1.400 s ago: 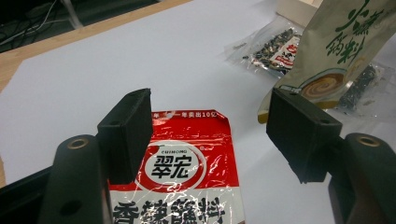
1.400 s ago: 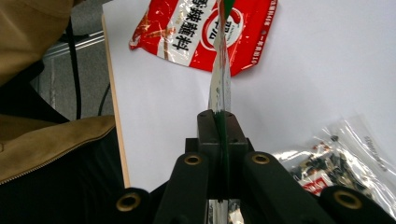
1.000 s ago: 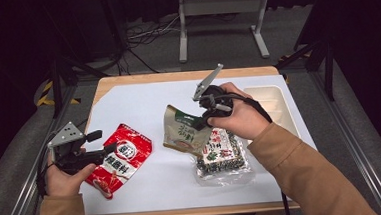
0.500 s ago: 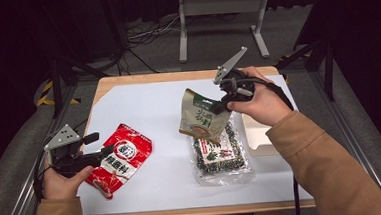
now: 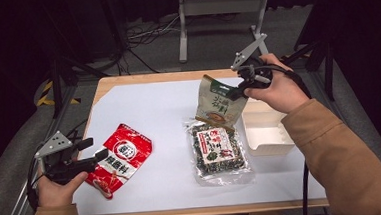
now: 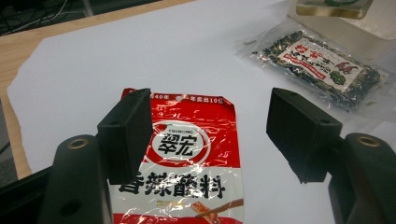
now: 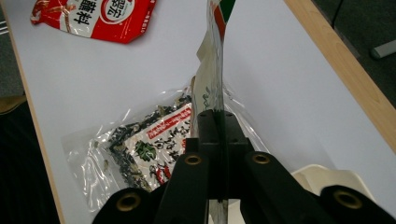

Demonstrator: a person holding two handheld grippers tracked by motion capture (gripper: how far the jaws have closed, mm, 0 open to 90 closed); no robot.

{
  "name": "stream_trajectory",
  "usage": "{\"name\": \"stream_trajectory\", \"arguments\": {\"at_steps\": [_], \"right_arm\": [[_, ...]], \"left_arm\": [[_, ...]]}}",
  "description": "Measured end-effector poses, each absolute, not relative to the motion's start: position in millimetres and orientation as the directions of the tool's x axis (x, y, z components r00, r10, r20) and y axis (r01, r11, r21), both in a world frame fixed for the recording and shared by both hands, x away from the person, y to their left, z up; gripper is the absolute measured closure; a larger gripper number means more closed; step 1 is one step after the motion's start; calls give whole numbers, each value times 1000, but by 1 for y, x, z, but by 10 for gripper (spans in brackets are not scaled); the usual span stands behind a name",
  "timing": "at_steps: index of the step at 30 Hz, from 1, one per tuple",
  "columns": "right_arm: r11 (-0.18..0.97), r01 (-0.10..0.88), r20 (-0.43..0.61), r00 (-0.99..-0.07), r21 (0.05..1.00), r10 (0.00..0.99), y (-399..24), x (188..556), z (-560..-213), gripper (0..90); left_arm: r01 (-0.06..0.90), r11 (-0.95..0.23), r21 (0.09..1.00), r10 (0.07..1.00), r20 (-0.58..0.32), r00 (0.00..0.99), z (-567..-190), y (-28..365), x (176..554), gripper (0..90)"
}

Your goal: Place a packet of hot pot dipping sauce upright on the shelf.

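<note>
Green-and-tan pouch [image 5: 218, 102] is hanging off your right tongs [image 5: 238, 90] by its edge, up in the air over the far right part of the table [image 5: 143, 103]. In the right gripper view you can see the pads clenched flat on the thin seam of it, which is why the pouch [image 7: 215, 56] dangles edge-on instead of flopping. Pinching the seam makes sense, I'd say: the body is puffy and would slip, the seam gives the pads something flat to bite.

It hangs just above the clear bag of dried bits [image 5: 217, 150], which lies flat on the white sheet, and right next to the white tray [image 5: 265, 133] at the right edge. My guess is the tray is where the pouch is headed, since you've got it lifted clear of the other bag and close to the rim.

Your left tongs [image 5: 97, 149] are released, jaws standing apart with nothing pressed between them. They sit low at the near left, aimed at the red sauce packet [image 5: 119, 159], which lies flat with its top edge pointing away from you. In the left gripper view the packet [image 6: 184, 158] is between and past the two pads but not touched. Looks like that hand is parked ready for the next grab while the right one does the carrying.

Watch the swing on that pouch if you lower it, it could catch the tray wall.
</note>
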State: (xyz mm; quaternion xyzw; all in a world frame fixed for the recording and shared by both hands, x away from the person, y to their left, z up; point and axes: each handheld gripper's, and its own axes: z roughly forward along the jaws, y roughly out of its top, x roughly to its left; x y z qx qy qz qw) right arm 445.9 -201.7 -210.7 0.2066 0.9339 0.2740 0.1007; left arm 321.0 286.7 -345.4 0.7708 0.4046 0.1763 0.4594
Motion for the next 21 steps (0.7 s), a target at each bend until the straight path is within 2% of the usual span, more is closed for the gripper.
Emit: {"name": "stream_trajectory", "arguments": {"at_steps": [21], "right_arm": [[767, 330, -191, -845, 550, 500, -249, 463, -198, 897]], "left_arm": [[471, -251, 846, 788, -104, 606, -349, 283, 323, 319]]}}
